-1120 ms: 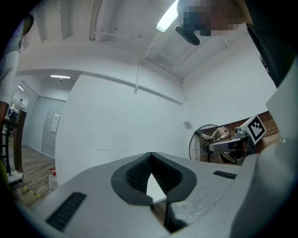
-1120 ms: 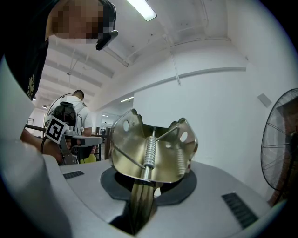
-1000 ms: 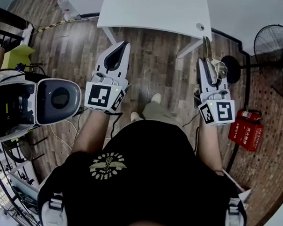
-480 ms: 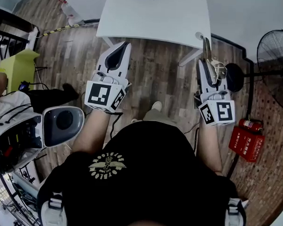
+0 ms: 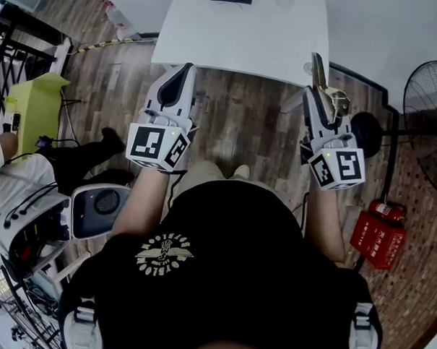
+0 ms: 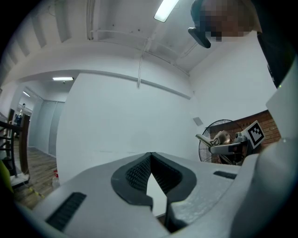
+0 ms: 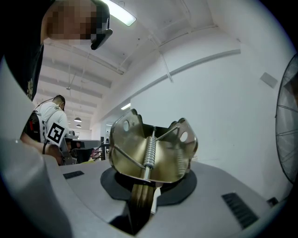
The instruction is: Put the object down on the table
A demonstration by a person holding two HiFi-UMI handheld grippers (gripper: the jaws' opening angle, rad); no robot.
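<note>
We note a brass-coloured sheet-metal spring clip (image 7: pixel 151 148), glossy and smooth. It has two curved wings, each with a round hole, and a coiled steel spring down the middle. Its flat, narrow stem runs down between the jaws of the right gripper (image 7: pixel 144 188), which pinch it against ribbed black pads in a matte grey shell. The clip is held aloft there, and in the head view it shows by the near right corner of the smooth white table (image 5: pixel 239 34), not resting on it. The left gripper (image 6: pixel 150 157) has its jaws pressed together at the tips, with nothing between them. The wood-plank floor (image 5: pixel 243 113) lies below.
</note>
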